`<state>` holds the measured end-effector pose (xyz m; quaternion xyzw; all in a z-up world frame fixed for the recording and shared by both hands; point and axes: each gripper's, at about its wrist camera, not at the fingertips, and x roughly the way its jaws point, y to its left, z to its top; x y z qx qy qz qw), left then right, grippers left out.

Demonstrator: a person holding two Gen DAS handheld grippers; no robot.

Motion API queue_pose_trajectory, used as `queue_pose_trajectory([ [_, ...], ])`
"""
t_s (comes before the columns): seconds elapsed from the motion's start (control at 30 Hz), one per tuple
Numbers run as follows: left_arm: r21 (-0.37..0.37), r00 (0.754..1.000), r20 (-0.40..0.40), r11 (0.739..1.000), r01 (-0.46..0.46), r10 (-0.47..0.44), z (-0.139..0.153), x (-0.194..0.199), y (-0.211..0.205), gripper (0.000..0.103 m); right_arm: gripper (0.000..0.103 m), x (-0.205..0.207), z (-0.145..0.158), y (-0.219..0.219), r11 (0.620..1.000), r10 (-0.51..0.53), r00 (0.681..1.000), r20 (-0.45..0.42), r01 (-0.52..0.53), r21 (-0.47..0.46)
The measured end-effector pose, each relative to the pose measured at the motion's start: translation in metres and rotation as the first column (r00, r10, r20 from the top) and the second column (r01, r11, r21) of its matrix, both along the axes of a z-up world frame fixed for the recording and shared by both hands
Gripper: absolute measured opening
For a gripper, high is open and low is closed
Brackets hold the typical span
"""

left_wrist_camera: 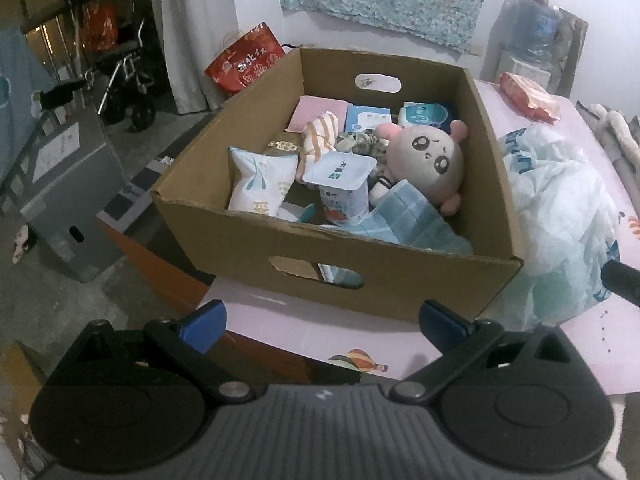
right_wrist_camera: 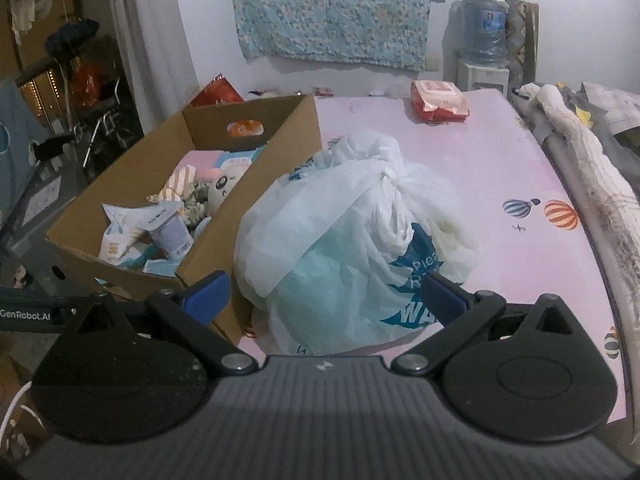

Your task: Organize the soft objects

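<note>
Both your grippers stand wide and hold nothing: the left gripper (left_wrist_camera: 322, 326) hangs short of the near wall of the cardboard box (left_wrist_camera: 400, 276), the right gripper (right_wrist_camera: 326, 294) sits just before the knotted white plastic bag (right_wrist_camera: 352, 232).

Box stands at the left edge of the pink mattress (right_wrist_camera: 500, 168), its near corner out over that edge. Inside, mixed together: pink plush toy (left_wrist_camera: 430, 160) against the right wall, striped cloth roll (left_wrist_camera: 320, 140) mid-box, light blue cloth (left_wrist_camera: 404, 216) at the near side. Among them a yogurt cup (left_wrist_camera: 340, 184), a white snack pouch (left_wrist_camera: 260, 184), tissue packs (left_wrist_camera: 424, 114) at the far wall.

Bag sits on the mattress, touching the box's right wall; contents hidden.

Red wipes pack (right_wrist_camera: 440, 100) lies well apart, near the far edge.

Progress, as a judgement: soft things lie in the box, but in with packaged goods. That fits soft items gathered in there, or a mixed box awaiting sorting out. You cannot tell which from here.
</note>
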<state>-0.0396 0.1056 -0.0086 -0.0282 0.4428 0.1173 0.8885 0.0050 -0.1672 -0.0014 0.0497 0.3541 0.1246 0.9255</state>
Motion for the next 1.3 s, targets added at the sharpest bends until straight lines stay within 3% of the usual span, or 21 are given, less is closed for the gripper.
queue_pose_trajectory([
  [0.33,0.037,0.999,0.027,0.999,0.04,-0.041,0.007,0.001,-0.009,0.103,0.102,0.0,0.002,0.007,0.999,0.023,1.0,0.003,-0.023,-0.037],
  [1.3,0.003,0.998,0.017,0.998,0.067,-0.067,0.003,0.005,-0.015,0.103,0.102,0.0,0.004,0.002,0.999,0.011,1.0,0.0,-0.011,-0.043],
])
